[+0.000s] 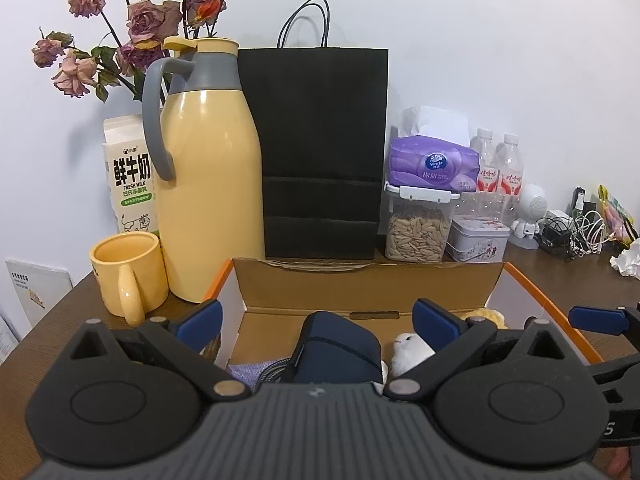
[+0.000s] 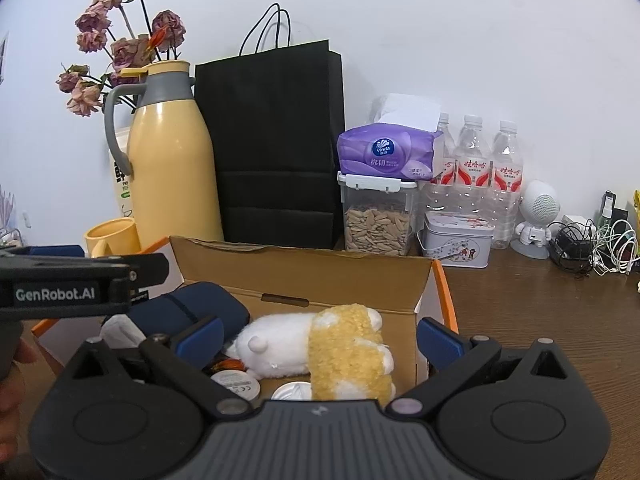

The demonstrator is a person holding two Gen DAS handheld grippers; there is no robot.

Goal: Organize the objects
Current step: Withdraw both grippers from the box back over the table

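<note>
Your left tongs (image 1: 318,322) are spread wide over the near edge of the cardboard box (image 1: 368,284), with nothing pinched; a dark blue pouch (image 1: 340,346) lies in the box between the two blue pads without either pad touching it. Your right tongs (image 2: 318,334) are spread just as wide and also hold nothing, hanging over the white and yellow plush toy (image 2: 320,346) that lies on its side in the right half of the same box (image 2: 304,270). In the right view the blue pouch (image 2: 188,312) sits in the left half of the box, beside the toy, and two round white lids (image 2: 236,384) lie on the box floor in front of the toy, near the camera. The left tongs (image 2: 60,276) cross that view at the left edge, level with the box's left wall. The box stands on the brown desk (image 2: 540,300). Behind it, against the wall, stand a yellow jug (image 1: 208,184) with a yellow mug (image 1: 128,280) beside it, a milk carton (image 1: 130,176), dried roses (image 1: 140,24), a black paper bag (image 1: 320,152), a purple tissue pack (image 1: 434,164) on top of a clear jar of seeds (image 1: 418,230), a small tin (image 1: 478,240), and water bottles (image 2: 472,168).
</note>
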